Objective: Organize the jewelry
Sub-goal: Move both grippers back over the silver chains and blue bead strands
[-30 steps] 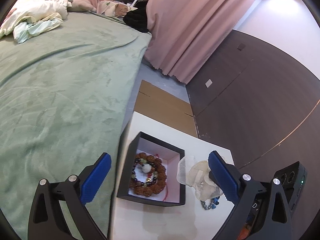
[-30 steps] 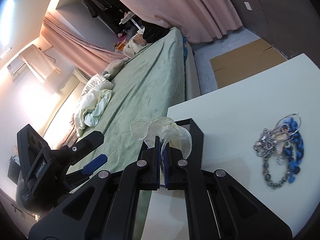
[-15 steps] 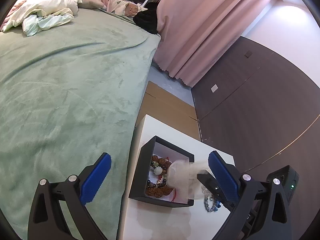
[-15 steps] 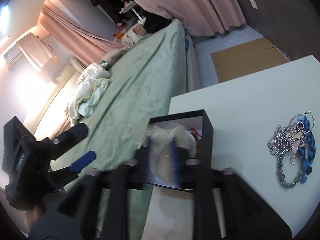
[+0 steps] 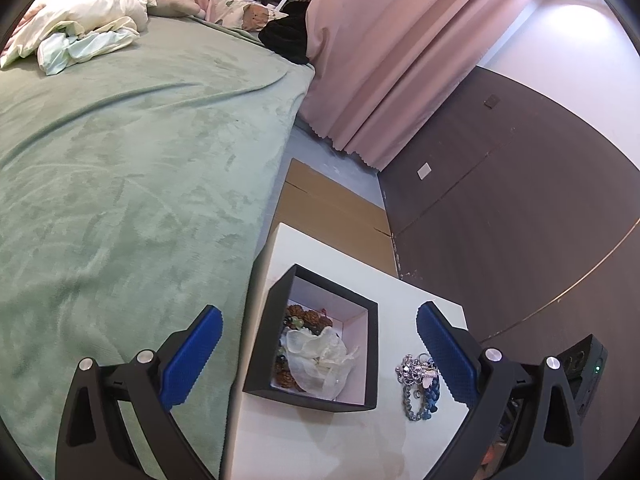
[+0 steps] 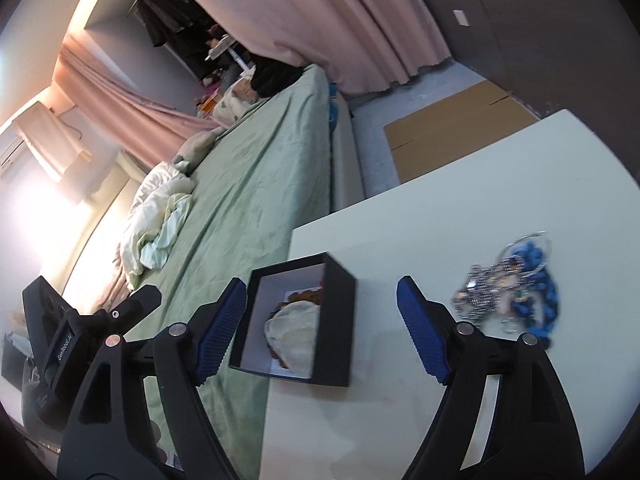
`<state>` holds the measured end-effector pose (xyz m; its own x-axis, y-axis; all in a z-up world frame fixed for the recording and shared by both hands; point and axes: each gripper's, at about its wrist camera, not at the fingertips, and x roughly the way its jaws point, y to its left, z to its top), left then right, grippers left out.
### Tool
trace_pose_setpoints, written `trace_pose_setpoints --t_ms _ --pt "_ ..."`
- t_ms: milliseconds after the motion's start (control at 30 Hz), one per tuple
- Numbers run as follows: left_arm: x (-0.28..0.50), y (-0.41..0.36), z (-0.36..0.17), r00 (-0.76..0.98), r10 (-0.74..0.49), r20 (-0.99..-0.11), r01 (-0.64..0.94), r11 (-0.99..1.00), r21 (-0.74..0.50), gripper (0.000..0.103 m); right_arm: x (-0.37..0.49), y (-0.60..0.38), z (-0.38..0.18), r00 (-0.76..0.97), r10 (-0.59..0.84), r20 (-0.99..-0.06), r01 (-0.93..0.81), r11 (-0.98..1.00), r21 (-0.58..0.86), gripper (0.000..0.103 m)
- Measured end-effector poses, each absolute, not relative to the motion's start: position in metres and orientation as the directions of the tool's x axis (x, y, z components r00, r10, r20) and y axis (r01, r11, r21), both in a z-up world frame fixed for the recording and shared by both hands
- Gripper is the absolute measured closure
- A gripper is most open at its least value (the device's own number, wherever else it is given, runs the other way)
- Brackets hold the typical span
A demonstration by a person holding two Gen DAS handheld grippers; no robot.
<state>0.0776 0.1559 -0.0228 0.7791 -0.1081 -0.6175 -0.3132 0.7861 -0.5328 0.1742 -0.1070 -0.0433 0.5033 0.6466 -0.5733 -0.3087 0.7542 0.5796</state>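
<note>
Two grippers: both hover over a white counter [image 5: 320,440] beside a bed draped in a green blanket [image 5: 120,200].
Left gripper [image 5: 318,346]: jaws stand wide, blue pads far apart, nothing between them.
Right gripper [image 6: 320,320]: jaws have just been opening and stand wide; the pads press on nothing, though the box shows in the gap between them.
Black box [image 5: 372,344]: open-topped with a pale lining, sitting at the counter's bed-side edge.
Sheer pouch [image 5: 320,354]: a crumpled translucent bag lying inside the box, free of both grippers.
Brown bead bracelet [image 5: 308,316]: in the box, partly covered by the pouch.
Loose jewelry [image 5: 420,384]: a tangle of silver chain and blue beads on the counter, just beside the box; blurred in the right wrist view.
Background: pink curtains [image 5: 392,60], dark wall panels, flattened cardboard [image 5: 332,200] on the floor.
</note>
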Motion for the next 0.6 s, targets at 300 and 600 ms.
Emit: trace_pose_setpoints --t_ms 300,600 --pt "0.092 0.129 -0.025 0.77 -0.136 -0.624 -0.278 0.808 -0.519 0.009 0.175 -0.15 -0.042 0.54 0.592 -0.599 -0.245 0.791 0.561 0.025" --pt "0.106 0.087 -0.025 0.759 -0.178 -0.626 -0.194 0.857 -0.478 0.009 0.176 -0.198 -0.04 0.559 0.552 -0.619 -0.182 0.81 0.558 0.025"
